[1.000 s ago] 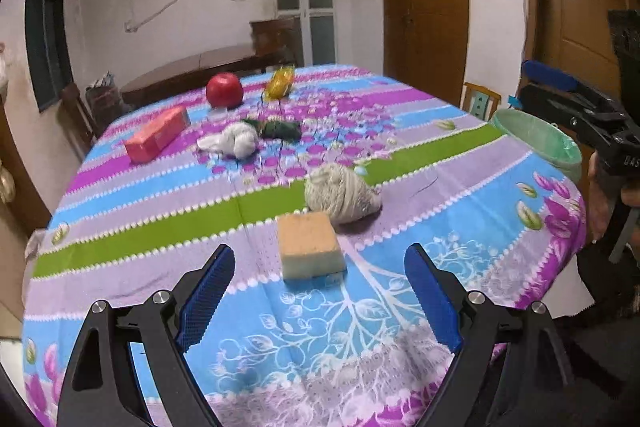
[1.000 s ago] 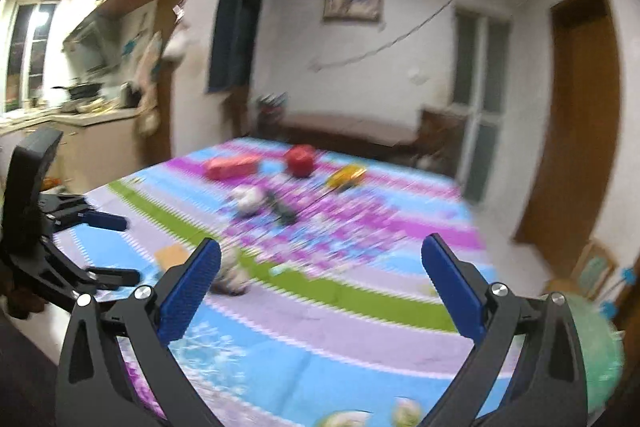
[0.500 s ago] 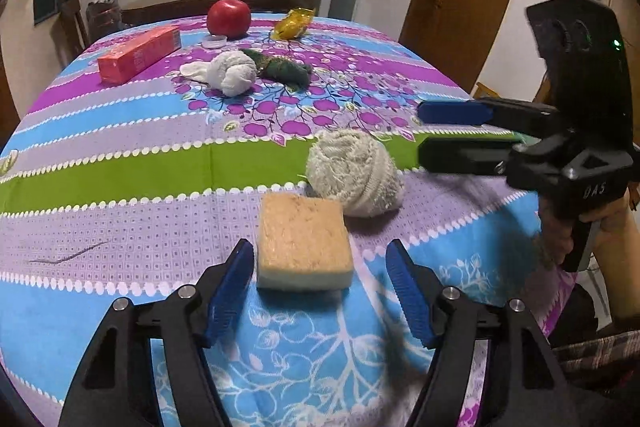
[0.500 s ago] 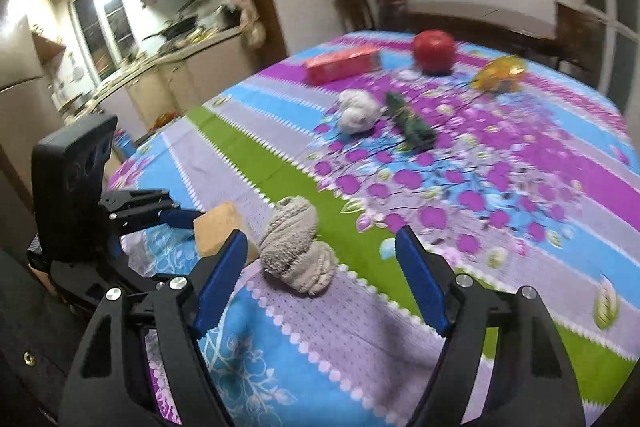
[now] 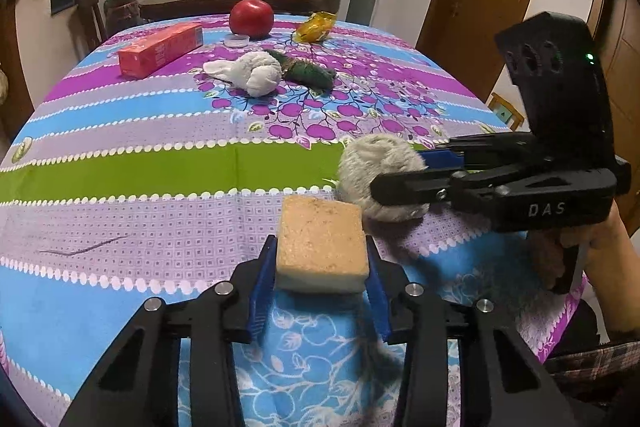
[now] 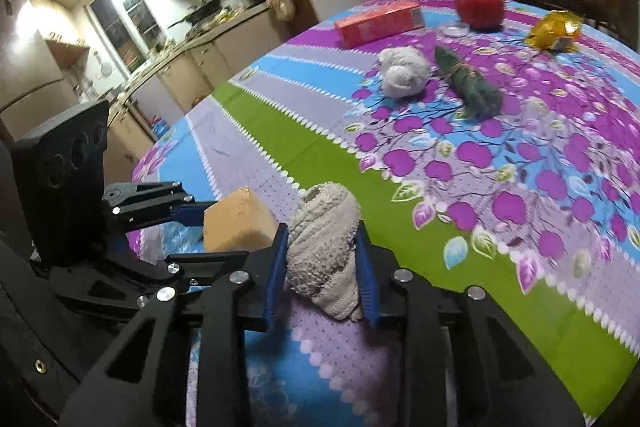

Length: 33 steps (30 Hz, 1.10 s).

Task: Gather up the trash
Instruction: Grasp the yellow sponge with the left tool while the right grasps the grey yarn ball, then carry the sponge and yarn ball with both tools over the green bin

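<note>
A tan sponge [image 5: 322, 243] lies near the front edge of the flowered tablecloth [image 5: 160, 163]. My left gripper [image 5: 320, 247] is closing on it, and its blue pads touch both sides of the sponge. Just right of the sponge sits a balled grey rag [image 6: 324, 239]. My right gripper [image 6: 322, 231] is closing on the rag and its pads squeeze the cloth. The left wrist view shows the right gripper [image 5: 396, 171] reaching in from the right onto the grey rag [image 5: 372, 163]. The right wrist view shows the left gripper [image 6: 224, 231] around the sponge [image 6: 236, 223].
Further back lie a white cloth ball [image 5: 256, 73], a green bundle [image 5: 308, 73], a red box [image 5: 160, 49], a red round fruit [image 5: 251, 18], a small clear lid [image 5: 237, 41] and a yellow wrapper [image 5: 316, 26]. A person's hand [image 5: 596, 247] holds the right gripper's handle.
Both grippers came down to the table and closed from wide open, the left around the sponge and the right around the grey rag.
</note>
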Available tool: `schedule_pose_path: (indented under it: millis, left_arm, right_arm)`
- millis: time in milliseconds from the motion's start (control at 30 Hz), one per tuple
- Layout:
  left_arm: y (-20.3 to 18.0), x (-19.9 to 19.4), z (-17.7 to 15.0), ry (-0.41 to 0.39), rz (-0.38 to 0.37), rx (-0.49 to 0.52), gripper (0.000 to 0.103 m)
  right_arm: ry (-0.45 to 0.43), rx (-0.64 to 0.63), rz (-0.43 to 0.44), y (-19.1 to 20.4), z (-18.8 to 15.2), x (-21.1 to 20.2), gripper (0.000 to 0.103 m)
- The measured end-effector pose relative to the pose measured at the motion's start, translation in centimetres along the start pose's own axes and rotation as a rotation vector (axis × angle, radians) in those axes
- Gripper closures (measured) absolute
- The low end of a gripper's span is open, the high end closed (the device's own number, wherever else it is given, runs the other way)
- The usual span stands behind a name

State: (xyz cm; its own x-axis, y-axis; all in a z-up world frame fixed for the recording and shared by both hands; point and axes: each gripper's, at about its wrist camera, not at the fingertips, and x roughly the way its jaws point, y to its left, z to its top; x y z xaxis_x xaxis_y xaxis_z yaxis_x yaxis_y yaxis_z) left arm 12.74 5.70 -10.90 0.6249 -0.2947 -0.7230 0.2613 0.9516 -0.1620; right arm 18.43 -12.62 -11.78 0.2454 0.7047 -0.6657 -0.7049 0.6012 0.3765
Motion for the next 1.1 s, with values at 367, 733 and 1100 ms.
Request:
schedule_pose_path:
  millis: [367,733,1100]
  left_arm:
    - [-1.5,-2.9,2.4,-0.092,0.093,0.068,0.062]
    - [-7.5,-3.7,8.2,-0.183,0.089,0.192,0.062]
    - [-17.7,-3.0,13.6,-0.295,0.092,0.351,0.062]
  right_arm:
    - [-0.272,0.142,-0.089,1.0,-2.3,-8.1,0.075]
    - [-0.391,0.184,-0.245,0.0,-3.4,-15.6,0.075]
    - [-0.473,0.233,-0.48,-2.3,-5.2,-24.3,0.074]
